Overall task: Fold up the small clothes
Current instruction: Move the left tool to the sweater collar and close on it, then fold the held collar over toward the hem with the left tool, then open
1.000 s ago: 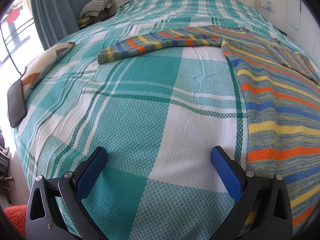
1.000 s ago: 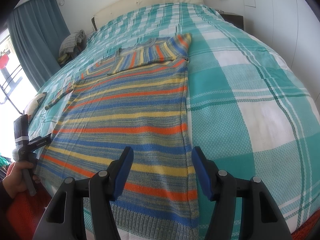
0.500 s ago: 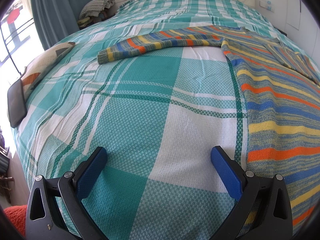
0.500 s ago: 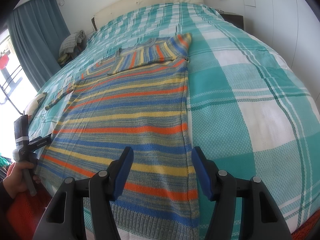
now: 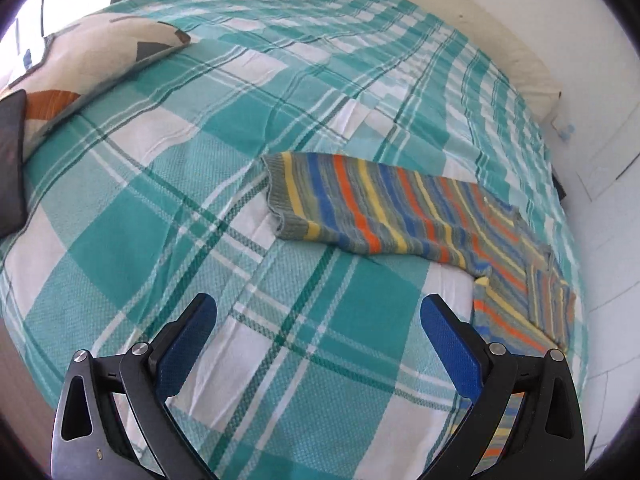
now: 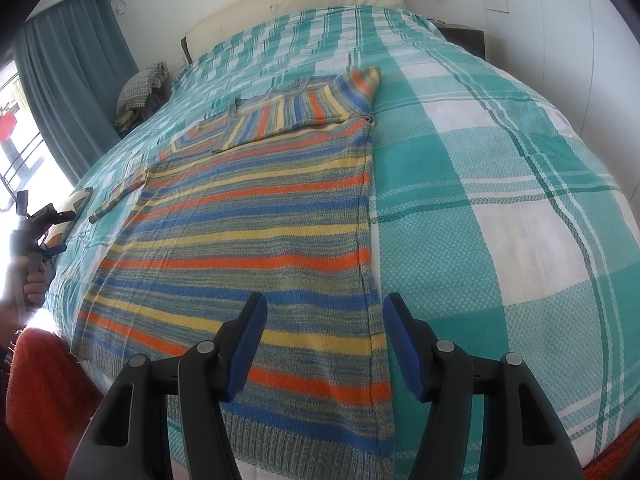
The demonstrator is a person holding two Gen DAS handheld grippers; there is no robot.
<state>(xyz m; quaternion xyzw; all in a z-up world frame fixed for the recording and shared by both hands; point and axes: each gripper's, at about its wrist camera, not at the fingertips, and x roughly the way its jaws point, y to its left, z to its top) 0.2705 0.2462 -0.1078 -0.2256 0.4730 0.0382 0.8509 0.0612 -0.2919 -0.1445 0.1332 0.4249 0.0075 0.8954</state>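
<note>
A striped knit sweater (image 6: 256, 216) in blue, orange, yellow and grey lies flat on the bed. Its right sleeve (image 6: 304, 108) is folded across the chest. Its left sleeve (image 5: 360, 208) stretches out sideways, cuff toward the left. My left gripper (image 5: 318, 336) is open and empty, above the bedspread just short of that sleeve. It also shows small at the left edge of the right wrist view (image 6: 40, 224). My right gripper (image 6: 322, 340) is open and empty, over the sweater's hem near its right side seam.
The teal and white plaid bedspread (image 6: 500, 184) covers the whole bed. A patterned pillow (image 5: 92, 60) and a dark flat object (image 5: 10, 168) lie at the left edge. Curtain (image 6: 72, 72) and window are at left, a cream headboard (image 6: 304, 4) behind.
My left gripper has moved forward and turned toward the outstretched sleeve, which now lies much closer ahead. The right gripper has hardly moved. Both stay open.
</note>
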